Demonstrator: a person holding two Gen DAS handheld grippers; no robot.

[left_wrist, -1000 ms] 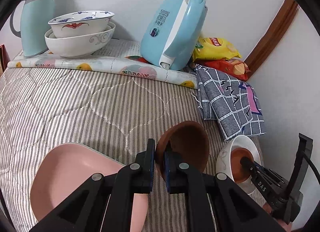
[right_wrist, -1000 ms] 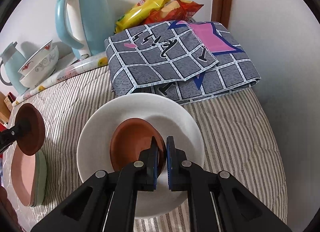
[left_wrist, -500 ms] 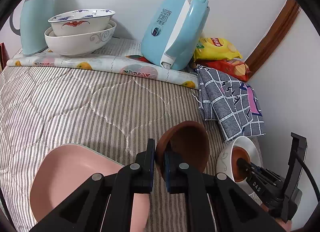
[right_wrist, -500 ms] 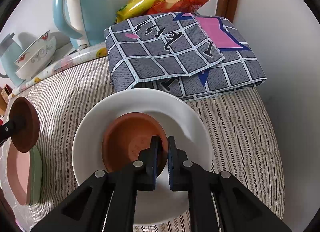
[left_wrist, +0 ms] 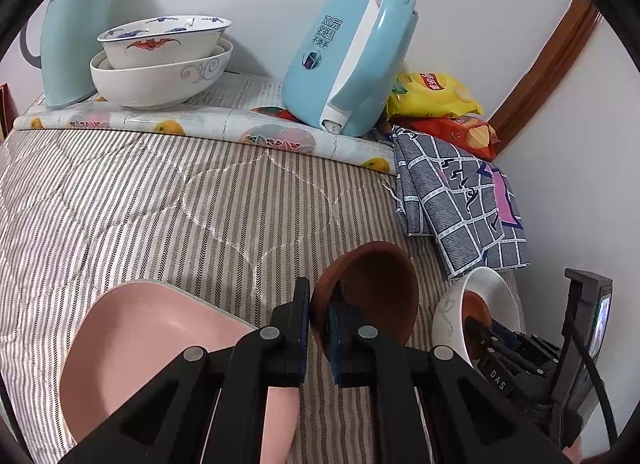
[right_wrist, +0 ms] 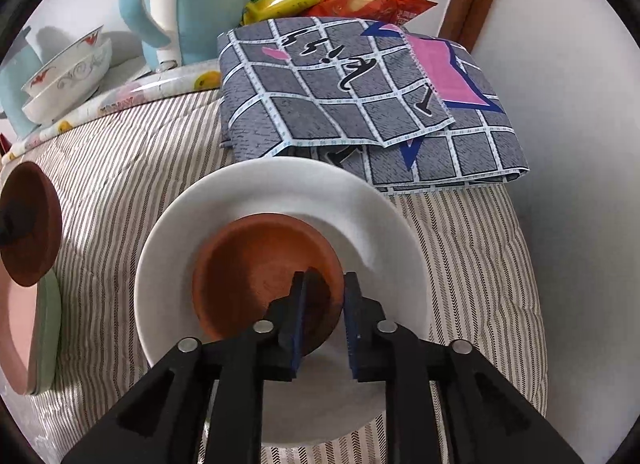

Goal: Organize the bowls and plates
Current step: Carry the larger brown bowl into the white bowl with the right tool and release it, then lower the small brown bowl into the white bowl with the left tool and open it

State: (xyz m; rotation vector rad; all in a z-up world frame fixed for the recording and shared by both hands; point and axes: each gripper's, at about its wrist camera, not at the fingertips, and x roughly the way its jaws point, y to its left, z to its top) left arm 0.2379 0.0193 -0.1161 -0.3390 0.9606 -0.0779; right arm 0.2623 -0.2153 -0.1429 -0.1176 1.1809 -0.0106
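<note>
Nearest, the right gripper (right_wrist: 323, 318) is opening: its jaws straddle the near rim of a terracotta saucer (right_wrist: 256, 264) lying in a white bowl (right_wrist: 360, 200), pads seemingly clear of it. To its left, the left gripper (left_wrist: 319, 320) stays clenched on a second terracotta saucer (left_wrist: 376, 288) above stacked pink plates (left_wrist: 132, 328). Beyond lies a folded checked cloth (right_wrist: 360, 96).

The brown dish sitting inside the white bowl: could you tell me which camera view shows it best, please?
The right wrist view: the brown dish lies near centre in the white bowl, seen from above. The right gripper straddles its rim, jaws opening. The left wrist view shows only a sliver at the right edge.
</note>
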